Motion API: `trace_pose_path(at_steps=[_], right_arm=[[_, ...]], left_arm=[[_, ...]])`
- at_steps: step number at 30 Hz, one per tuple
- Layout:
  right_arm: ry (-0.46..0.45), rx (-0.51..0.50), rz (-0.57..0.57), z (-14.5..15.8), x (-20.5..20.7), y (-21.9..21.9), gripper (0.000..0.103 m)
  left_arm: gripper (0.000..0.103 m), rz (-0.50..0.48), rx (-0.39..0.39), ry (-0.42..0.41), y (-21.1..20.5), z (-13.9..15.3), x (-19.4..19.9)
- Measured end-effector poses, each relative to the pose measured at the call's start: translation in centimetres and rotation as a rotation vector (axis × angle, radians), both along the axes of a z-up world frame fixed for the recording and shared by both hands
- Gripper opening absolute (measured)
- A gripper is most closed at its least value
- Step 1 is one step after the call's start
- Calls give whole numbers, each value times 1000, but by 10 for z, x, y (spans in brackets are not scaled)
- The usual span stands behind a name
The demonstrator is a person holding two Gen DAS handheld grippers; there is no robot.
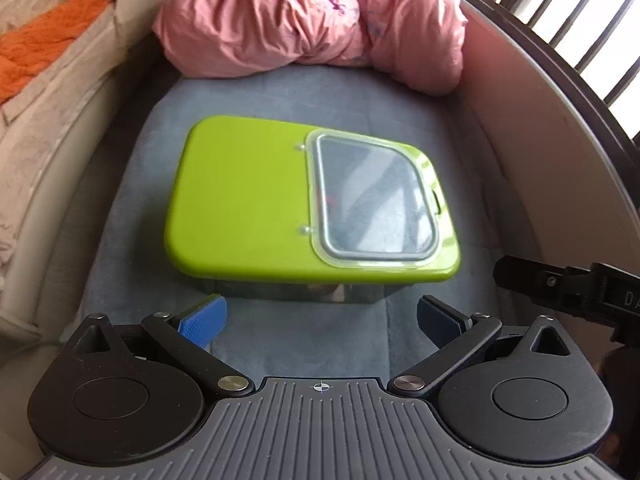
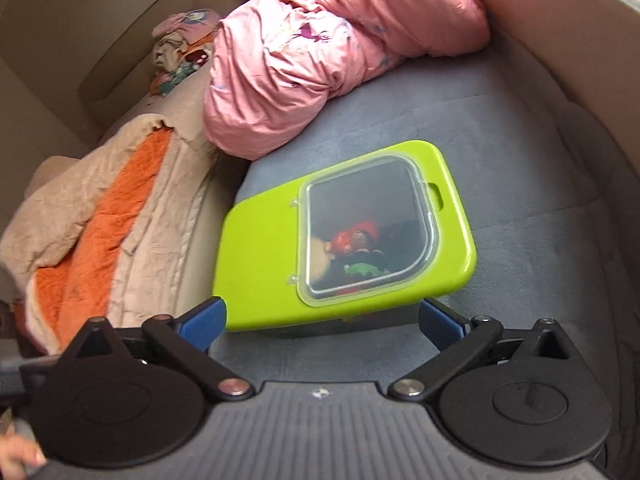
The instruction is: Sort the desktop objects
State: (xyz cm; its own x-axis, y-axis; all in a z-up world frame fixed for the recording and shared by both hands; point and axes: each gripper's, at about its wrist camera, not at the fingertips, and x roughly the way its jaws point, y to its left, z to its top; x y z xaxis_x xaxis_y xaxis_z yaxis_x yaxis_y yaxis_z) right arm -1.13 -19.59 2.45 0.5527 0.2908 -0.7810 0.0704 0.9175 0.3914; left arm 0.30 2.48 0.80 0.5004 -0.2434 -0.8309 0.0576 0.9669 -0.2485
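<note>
A storage box with a lime-green lid [image 1: 240, 196] stands on a blue-grey mat [image 1: 132, 216]. Its clear flap [image 1: 376, 204] is closed. In the right wrist view the same box [image 2: 264, 248] shows small toys through the flap [image 2: 368, 232], red and green ones among them. My left gripper [image 1: 320, 320] is open and empty just in front of the box. My right gripper [image 2: 324, 320] is open and empty, its blue pads [image 2: 204, 320] wide at the box's near side, not touching it. Part of the right gripper's body [image 1: 568, 292] shows at the right in the left wrist view.
A crumpled pink quilt [image 1: 312, 16] lies behind the box. A beige and orange blanket [image 2: 104, 216] lies to the left. A curved beige rim [image 1: 540, 128] bounds the mat on the right, with dark bars [image 1: 560, 12] beyond.
</note>
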Motion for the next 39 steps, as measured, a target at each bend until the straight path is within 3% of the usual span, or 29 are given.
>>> trace_pose_path(at_steps=[3,6,10,18,26,39], right_arm=[[-25,-113,-34,-11,-11,19,100],[-114,-211,-34,-4,-29,34,100],[-190,-289,-28,4,-49,50,100],[-119,-284,-22,-12,-55,49,101],[-34,-243,-17,-26,-51,46,100],[-11,-300,5,-35,-39,58,101]], left_arm=[[103,39,63,-50,0,-8,-16],[103,47,145,-131,0,-4,-33],[103,12,191,-112,-5,-11,-33],[103,94,156,-72,11,-16,-32],[103,74,302,-106,1,-19,-35],[103,110,286,-64,4,-25,-32]])
